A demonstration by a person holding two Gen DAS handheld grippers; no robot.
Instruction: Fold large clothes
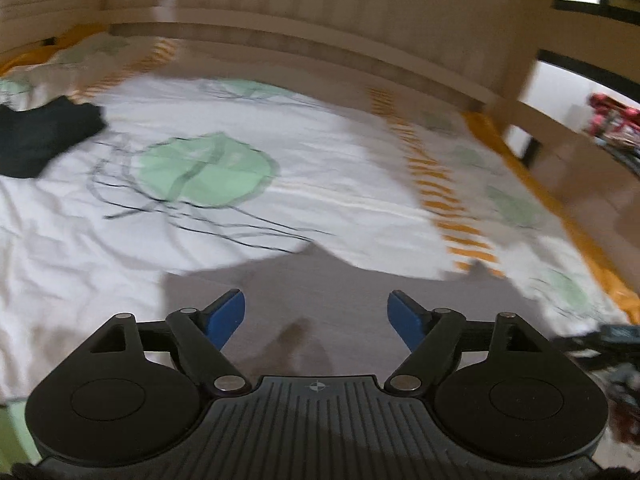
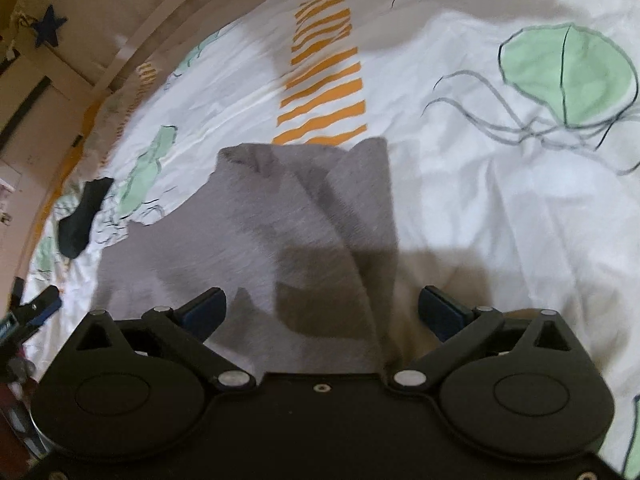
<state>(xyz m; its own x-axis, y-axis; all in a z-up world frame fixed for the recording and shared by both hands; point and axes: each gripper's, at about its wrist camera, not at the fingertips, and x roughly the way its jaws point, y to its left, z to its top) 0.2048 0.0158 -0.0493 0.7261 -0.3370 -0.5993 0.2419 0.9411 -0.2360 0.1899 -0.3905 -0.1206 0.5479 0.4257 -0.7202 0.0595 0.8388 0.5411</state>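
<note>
White bedding point(image 1: 340, 168) with green and orange print fills both views, with bare sheet open at upper right of your right view. Your grey garment point(image 2: 280, 232) lies lower centre, partly folded. Both left gripper point(image 1: 316, 314) and right gripper point(image 2: 322, 312) hover spread wide, holding nothing.

One grey garment point(image 2: 256, 240), one black garment point(image 1: 36, 140), one bedsheet point(image 1: 340, 152).
</note>
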